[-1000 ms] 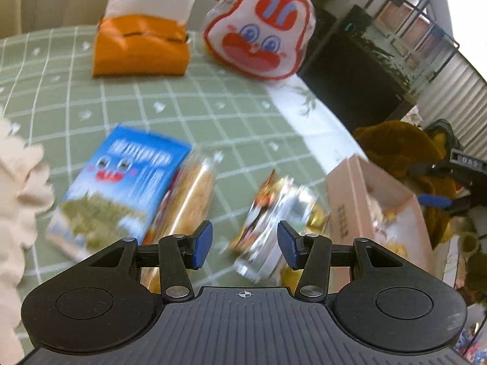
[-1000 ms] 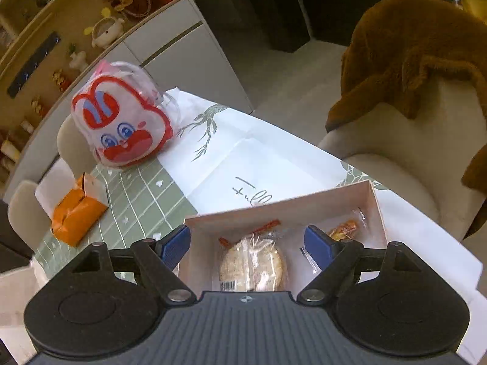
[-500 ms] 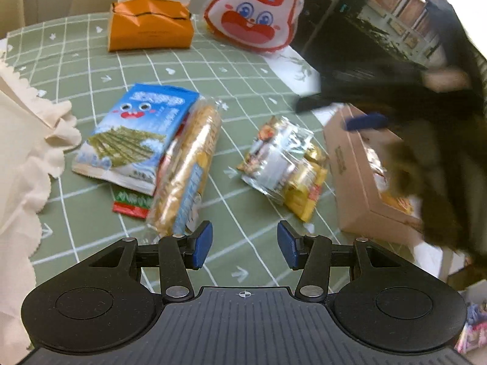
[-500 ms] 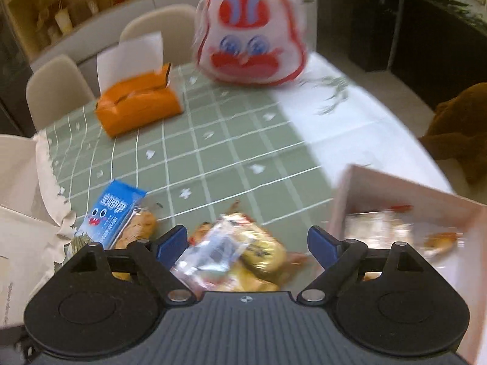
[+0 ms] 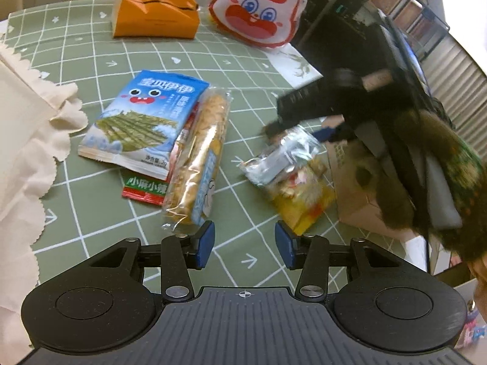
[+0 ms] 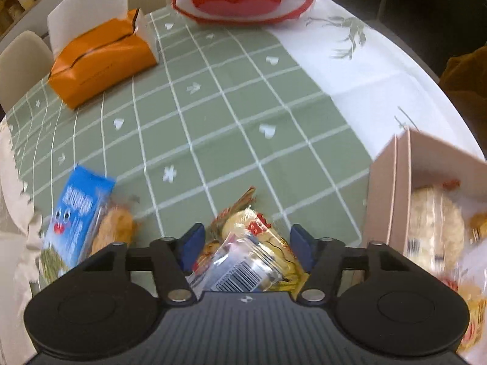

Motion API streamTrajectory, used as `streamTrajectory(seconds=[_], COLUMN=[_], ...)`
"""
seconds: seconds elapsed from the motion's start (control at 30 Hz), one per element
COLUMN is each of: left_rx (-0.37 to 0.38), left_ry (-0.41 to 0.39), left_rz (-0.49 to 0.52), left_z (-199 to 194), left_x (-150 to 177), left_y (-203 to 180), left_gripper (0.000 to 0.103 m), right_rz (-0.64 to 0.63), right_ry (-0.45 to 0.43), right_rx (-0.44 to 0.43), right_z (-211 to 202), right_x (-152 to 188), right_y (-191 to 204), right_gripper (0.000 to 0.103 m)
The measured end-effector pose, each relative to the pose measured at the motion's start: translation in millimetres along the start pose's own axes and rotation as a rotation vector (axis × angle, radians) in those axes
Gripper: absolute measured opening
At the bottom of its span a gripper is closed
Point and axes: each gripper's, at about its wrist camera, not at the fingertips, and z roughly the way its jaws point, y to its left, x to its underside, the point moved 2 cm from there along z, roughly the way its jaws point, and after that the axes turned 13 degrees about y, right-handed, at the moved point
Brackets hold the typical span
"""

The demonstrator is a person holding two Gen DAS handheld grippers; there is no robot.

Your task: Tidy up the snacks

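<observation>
Lying along the left edge of the green checked tablecloth point(image 5: 100, 48) is a cream scalloped cloth point(image 5: 27, 140). Next to it rests a blue seaweed snack bag point(image 5: 143, 121) with a cartoon face, partly covering a small red and green packet point(image 5: 144, 189). A long clear-wrapped biscuit pack point(image 5: 199, 158) lies touching the blue bag's right edge. The left gripper point(image 5: 244, 245) hangs above bare cloth just right of that pack's near end, its blue-padded jaws moderately apart with nothing between them. At the far side of the table sit an orange tissue box point(image 5: 155, 12) and, to its right, a rabbit-face bag point(image 5: 258, 6). Further right, a small pile of wrapped snacks point(image 5: 289, 176) in silver and yellow lies near the pink cardboard box point(image 5: 356, 200). The right gripper point(image 6: 245, 248) is low over that pile, jaws wide on either side of the top packets; whether the pads touch them I cannot tell. In the right wrist view the box point(image 6: 389, 182) holds a round rice cracker point(image 6: 432, 222) and stands just beside the pile.
</observation>
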Motion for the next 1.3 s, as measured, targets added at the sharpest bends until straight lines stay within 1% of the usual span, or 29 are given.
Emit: streamTrajectory(seconds=[0.1, 0.17, 0.23, 0.4, 0.5, 0.73, 0.83, 0.9, 0.93, 0.97, 1.03, 1.1, 1.2, 1.3], left_rx=[0.002, 0.009, 0.019, 0.025, 0.018, -0.025, -0.027, -0.014, -0.004, 0.001, -0.001, -0.007, -0.011, -0.020], left_ry=[0.012, 0.023, 0.030, 0.065, 0.078, 0.071, 0.075, 0.084, 0.090, 0.098, 0.119, 0.134, 0.157, 0.160], left_rz=[0.004, 0.010, 0.015, 0.020, 0.024, 0.042, 0.028, 0.013, 0.007, 0.009, 0.026, 0.047, 0.081, 0.103], left_z=[1, 2, 2, 1, 3, 1, -3, -3, -3, -3, 3, 8, 15, 17], left_x=[3, 5, 10, 24, 28, 28, 31, 34, 36, 38, 41, 44, 48, 49], left_y=[-1, -3, -5, -4, -7, -18, -16, -12, -12, -12, -17, -23, -34, -42], left_gripper=[0.049, 0.049, 0.049, 0.049, 0.049, 0.049, 0.049, 0.049, 0.049, 0.049, 0.049, 0.049, 0.049, 0.050], right_rz=[-0.019, -0.031, -0.030, -0.015, -0.006, 0.020, 0.017, 0.017, 0.014, 0.010, 0.015, 0.022, 0.026, -0.001], right_ry=[0.025, 0.049, 0.063, 0.066, 0.051, 0.004, -0.024, -0.047, -0.056, -0.067, -0.086, -0.101, -0.127, -0.163], right_rx=[-0.044, -0.076, -0.105, -0.171, -0.193, -0.163, -0.106, -0.051, -0.028, -0.006, 0.025, 0.023, -0.004, 0.004], right_z=[-3, -4, -6, -14, -19, -30, -34, -36, -36, -36, -36, -37, -44, -51], right_x=[28, 50, 67, 109, 130, 166, 182, 193, 196, 201, 208, 214, 223, 231], right_y=[7, 10, 11, 5, -5, -39, -52, -62, -66, -69, -76, -81, -84, -79], right_gripper=[0.051, 0.047, 0.047, 0.046, 0.045, 0.045, 0.046, 0.047, 0.052, 0.061, 0.070, 0.070, 0.071, 0.073])
